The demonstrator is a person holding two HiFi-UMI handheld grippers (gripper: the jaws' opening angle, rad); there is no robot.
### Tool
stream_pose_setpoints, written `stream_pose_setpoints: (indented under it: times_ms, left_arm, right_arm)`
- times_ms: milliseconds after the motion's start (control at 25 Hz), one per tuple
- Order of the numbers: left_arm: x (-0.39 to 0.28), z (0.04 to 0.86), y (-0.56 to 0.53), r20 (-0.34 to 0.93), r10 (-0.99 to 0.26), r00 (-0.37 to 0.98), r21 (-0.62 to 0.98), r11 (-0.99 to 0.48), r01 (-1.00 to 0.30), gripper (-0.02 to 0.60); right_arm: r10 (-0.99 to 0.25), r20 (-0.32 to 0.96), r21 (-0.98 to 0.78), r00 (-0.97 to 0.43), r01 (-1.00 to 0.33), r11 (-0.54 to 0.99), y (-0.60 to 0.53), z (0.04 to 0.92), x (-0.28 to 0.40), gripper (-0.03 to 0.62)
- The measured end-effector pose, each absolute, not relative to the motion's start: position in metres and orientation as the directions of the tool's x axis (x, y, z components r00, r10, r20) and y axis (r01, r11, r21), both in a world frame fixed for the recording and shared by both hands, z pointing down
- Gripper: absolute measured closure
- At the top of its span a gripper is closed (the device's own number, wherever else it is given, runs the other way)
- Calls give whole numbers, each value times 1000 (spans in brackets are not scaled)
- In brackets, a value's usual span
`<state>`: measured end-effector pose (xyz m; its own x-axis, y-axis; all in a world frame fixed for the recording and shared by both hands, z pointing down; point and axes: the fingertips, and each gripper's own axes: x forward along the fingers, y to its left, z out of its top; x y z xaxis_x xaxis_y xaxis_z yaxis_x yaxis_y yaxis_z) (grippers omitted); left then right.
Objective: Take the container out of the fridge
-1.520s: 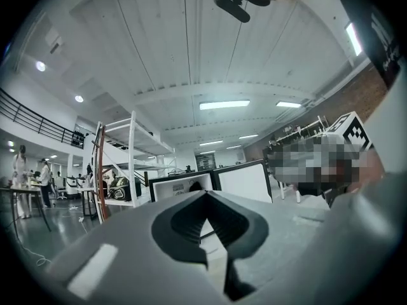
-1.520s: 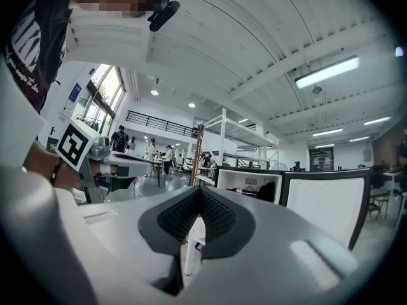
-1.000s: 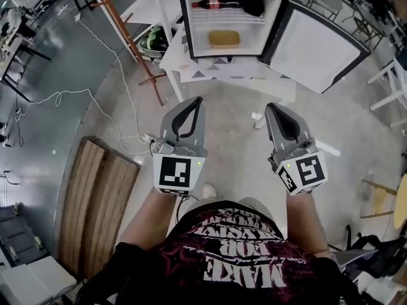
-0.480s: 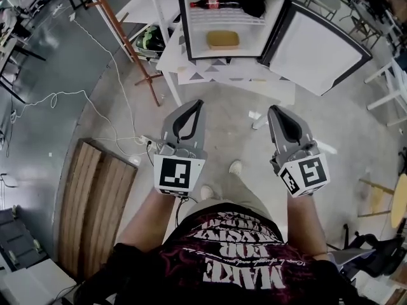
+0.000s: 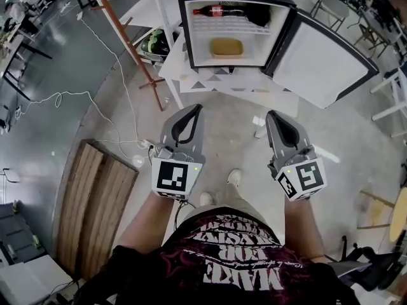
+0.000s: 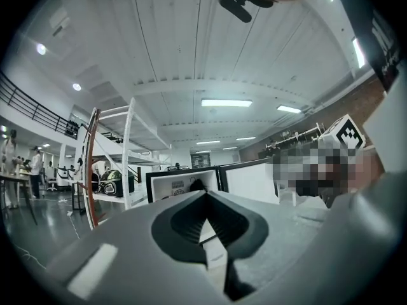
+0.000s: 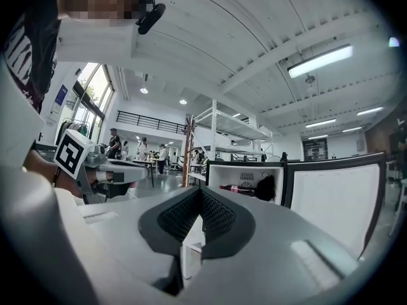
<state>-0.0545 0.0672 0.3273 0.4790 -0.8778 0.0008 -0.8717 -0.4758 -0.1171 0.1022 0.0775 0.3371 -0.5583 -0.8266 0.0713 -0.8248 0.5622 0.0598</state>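
A small black fridge (image 5: 186, 24) stands open ahead on a low white stand, its door (image 5: 321, 56) swung to the right. On its lower shelf lies a tan container (image 5: 227, 46). A cola bottle (image 5: 219, 10) and a dark object (image 5: 257, 14) lie on the upper shelf. My left gripper (image 5: 196, 108) and right gripper (image 5: 270, 114) are held side by side over the floor, well short of the fridge, both shut and holding nothing. The right gripper view shows the fridge (image 7: 245, 184) with the bottle (image 7: 236, 188).
A rust-coloured pole (image 5: 124, 40) and white shelving (image 5: 149, 8) stand left of the fridge. White cables (image 5: 95, 94) trail across the floor. Wooden planks (image 5: 95, 202) lie at lower left. Chairs and tables (image 5: 381, 88) stand at the right. People stand far off (image 7: 137, 151) in the hall.
The fridge has shifted slightly in view as I step forward; a foot has come into view below the grippers. Both grippers stay shut and level.
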Motion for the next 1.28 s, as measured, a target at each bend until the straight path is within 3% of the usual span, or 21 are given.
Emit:
stream_pose_setpoints:
  times_ms: [320,1280]
  left_arm:
    - [-56,324,47,-28,-913,408,-109,-403,-909,580]
    - [-42,358,-26,79,-923,376,-41,-380,-924,580]
  right_arm:
    - [-821,93,49,-564,-821,569,55,345,106,566]
    - [-814,105,45,-572,-815,578,-22,346,133,566]
